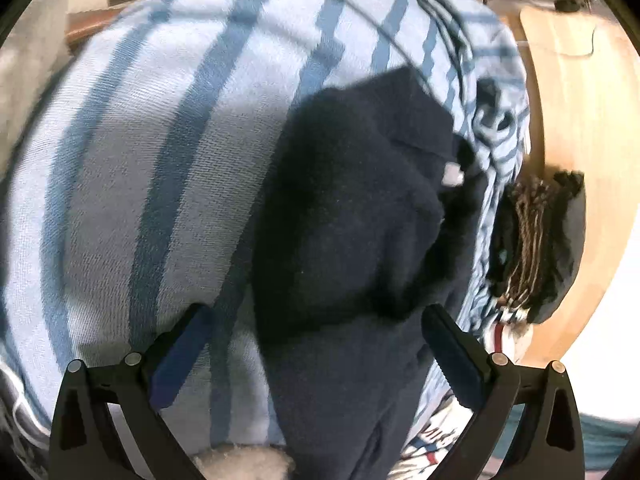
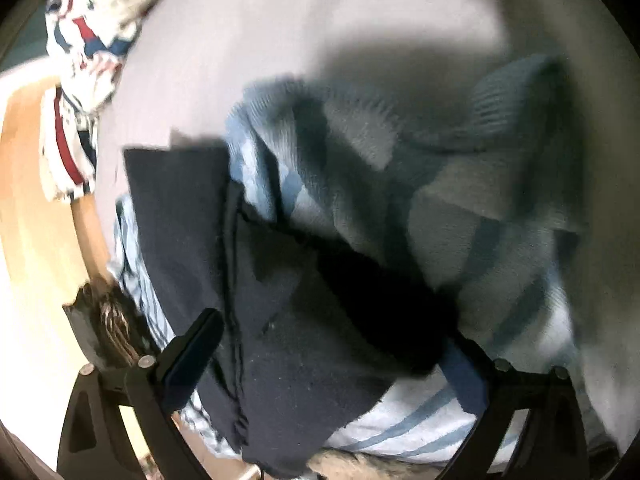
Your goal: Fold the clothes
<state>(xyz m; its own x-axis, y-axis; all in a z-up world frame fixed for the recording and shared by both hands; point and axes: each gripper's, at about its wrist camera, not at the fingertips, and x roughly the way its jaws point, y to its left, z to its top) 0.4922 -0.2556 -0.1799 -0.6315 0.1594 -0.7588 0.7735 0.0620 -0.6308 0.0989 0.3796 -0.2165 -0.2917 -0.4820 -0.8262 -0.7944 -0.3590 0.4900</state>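
1. Find the light-blue woven garment with darker blue stripes (image 1: pixel 132 184). It fills most of the left wrist view and lies bunched in shadow in the right wrist view (image 2: pixel 460 200), spread over a pale, smooth surface (image 2: pixel 280 40).
2. Find the dark navy knit garment (image 1: pixel 352 240). It lies crumpled on top of the striped garment and reaches down between the fingers in both views (image 2: pixel 280 320).
3. Note the light wooden board with a rounded edge (image 1: pixel 568 128), to the right of the pile in the left wrist view.
4. Note the white cloth printed in red and navy (image 2: pixel 80 80), at the upper left of the right wrist view, apart from the navy garment.
5. Note the small dark bundle with brown and white threads (image 1: pixel 532 240), just beside the striped garment's edge, on the board.
6. Check your left gripper (image 1: pixel 316 352): its jaws stand wide, with navy fabric between them, not clamped.
7. Check your right gripper (image 2: pixel 332 360): its jaws stand wide over the navy garment; the right finger (image 2: pixel 468 380) is partly covered by fabric.
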